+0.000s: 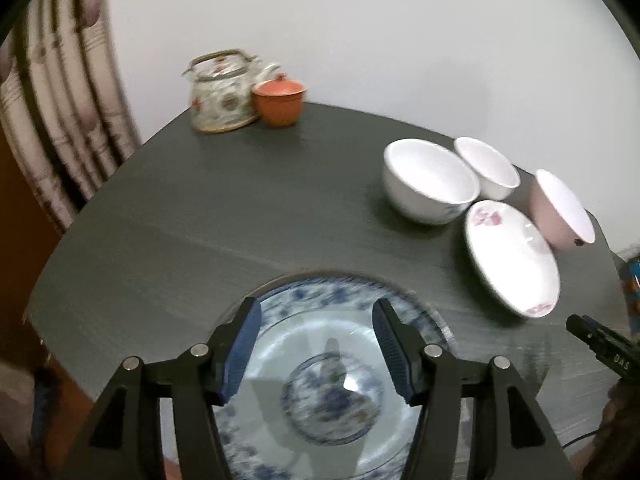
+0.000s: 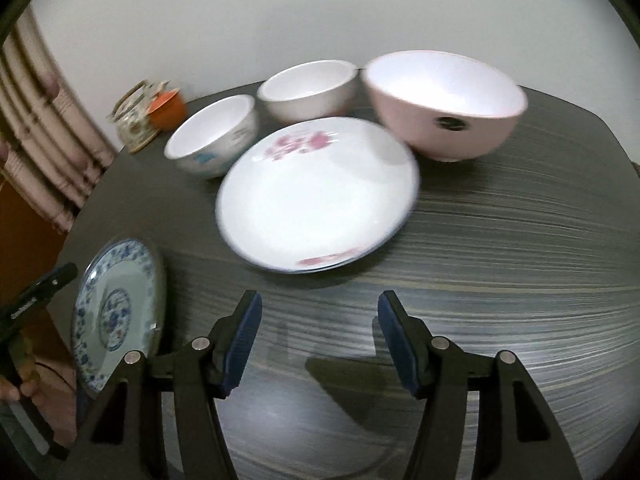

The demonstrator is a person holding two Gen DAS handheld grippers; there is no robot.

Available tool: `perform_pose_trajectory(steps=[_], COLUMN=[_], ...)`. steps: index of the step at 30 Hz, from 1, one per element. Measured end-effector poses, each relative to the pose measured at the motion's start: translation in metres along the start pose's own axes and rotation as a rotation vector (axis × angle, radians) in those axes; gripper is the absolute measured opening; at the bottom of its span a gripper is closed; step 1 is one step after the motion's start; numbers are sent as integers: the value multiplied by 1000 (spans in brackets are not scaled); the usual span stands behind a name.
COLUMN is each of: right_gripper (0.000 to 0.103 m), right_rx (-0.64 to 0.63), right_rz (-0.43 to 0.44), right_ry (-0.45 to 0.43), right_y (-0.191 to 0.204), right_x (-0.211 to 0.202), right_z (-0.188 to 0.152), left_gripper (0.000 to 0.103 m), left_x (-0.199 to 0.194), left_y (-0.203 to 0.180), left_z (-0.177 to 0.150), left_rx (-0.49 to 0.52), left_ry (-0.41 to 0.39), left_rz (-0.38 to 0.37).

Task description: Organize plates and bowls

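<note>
The left gripper [image 1: 316, 344] hangs over the blue-patterned plate [image 1: 320, 360], jaws about half open, pads clear of it, holding nothing. That plate lies at the table's [image 1: 200, 208] six o'clock edge. The right gripper [image 2: 320, 340] is likewise half open and empty above bare tabletop. At its twelve o'clock lies the pink-flowered plate [image 2: 316, 196], with the blue-marked bowl [image 2: 212, 140], the white bowl [image 2: 308, 88] and the pink bowl [image 2: 444, 100] crowded just behind. A teapot [image 1: 220, 92] and orange lidded cup [image 1: 280, 100] stand at the far edge, around eleven o'clock; open surface lies between.
</note>
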State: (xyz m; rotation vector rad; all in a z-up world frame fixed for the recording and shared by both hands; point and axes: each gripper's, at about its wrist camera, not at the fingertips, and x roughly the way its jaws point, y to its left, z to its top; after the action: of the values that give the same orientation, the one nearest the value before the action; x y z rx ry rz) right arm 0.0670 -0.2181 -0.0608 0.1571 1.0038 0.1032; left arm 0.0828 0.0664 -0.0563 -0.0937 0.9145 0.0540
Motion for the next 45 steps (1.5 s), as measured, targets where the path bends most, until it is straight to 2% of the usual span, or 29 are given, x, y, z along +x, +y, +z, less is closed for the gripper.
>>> perform_pose_trajectory(steps=[6,9,12,17,19,26,33,34,36,38,41,45], right_gripper=[58,58,58,50,46,42,34,32,29,27,26,19], right_rx=[49,51,64,83,95,113,118,113,114,115,107,114], right_rz=[-6,-6,0,10,23,31,66,66,73,80,79,87], right_ry=[-36,-56,-49,-27,-7,24,47,48,51,56,51,57], right_y=[-31,-40,-44,-48,-51,-58,-59,-58,-59,-59,-59,-60], right_x=[-4,-6,0,16,25,50,66,69,71,75,77,80], right_z=[11,18,26,38,42,54,65,66,69,71,73,74], left_gripper=[60,60,60,60,60,60,59,57,41,38,29,20], left_x=[14,24,39,70,81,115,127,128,133,137,141,145], left_y=[-42,-60,-77,-99,-106,-117,-132,-133,-137,-138,-139,-141], left_z=[17,24,29,36,39,48,51,51,54,55,55,52], left_rx=[38,56,63,42,35,-27,0,2,5,-6,-12,-21], left_ry=[20,32,78,165,193,273,285,287,299,311,312,336], left_rz=[-105,-129,-148,-198,-205,-223,-222,-222,-227,-225,-225,-235])
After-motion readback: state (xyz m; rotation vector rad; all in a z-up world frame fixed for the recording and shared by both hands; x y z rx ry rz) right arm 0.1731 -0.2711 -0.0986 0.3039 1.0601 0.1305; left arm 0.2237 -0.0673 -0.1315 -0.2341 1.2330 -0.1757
